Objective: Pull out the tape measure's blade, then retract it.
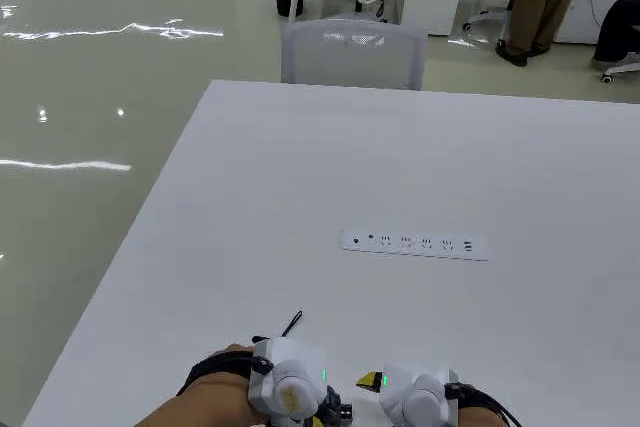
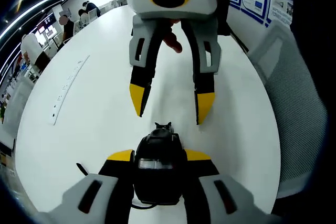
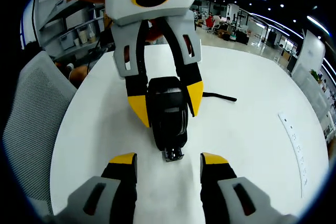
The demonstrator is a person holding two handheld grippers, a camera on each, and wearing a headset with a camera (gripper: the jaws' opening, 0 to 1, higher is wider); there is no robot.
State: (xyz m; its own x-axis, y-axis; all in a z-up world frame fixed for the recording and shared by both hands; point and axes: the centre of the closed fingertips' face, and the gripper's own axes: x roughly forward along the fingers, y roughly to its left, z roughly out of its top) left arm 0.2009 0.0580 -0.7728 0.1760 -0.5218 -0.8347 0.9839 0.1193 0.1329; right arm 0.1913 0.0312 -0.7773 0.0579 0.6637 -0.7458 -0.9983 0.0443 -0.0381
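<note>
One tape measure [image 3: 167,116], two hand-held grippers [image 2: 157,156] [image 3: 168,160]

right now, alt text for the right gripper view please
The left gripper clamps a black tape measure over a white table, its blade tip pointing at the right gripper, whose jaws stand open.

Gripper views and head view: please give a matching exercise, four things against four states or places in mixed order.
1 left tongs
2 right tongs
3 power strip
4 chair

a open, facing the tape measure
b flat on the table
c shut on the tape measure
d beyond the table's far edge

Pairs: 1-c, 2-a, 3-b, 4-d
</note>
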